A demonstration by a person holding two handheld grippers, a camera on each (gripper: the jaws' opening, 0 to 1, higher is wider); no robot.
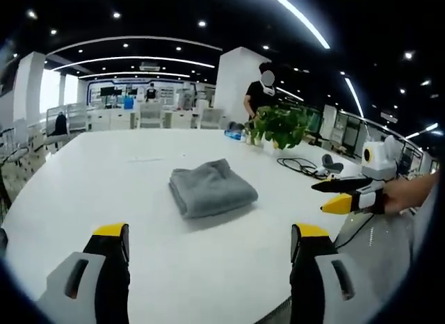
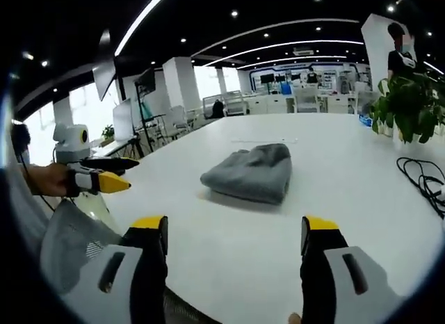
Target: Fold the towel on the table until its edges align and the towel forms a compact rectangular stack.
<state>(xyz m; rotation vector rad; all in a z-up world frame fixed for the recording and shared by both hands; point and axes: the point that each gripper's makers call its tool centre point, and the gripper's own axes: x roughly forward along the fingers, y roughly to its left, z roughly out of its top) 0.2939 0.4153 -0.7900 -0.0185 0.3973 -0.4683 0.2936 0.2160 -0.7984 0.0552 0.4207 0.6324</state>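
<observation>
Towel (image 1: 213,190) at frame centre on the surface (image 1: 104,178) looks soft, light, already folded; both tools, left (image 1: 208,249) and right (image 2: 233,242), gape empty, so pinch a corner.

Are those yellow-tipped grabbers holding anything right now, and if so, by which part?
Nothing is held. The left hand-held gripper and right hand-held gripper are both open and empty, apart from the folded grey towel on the table.
</observation>
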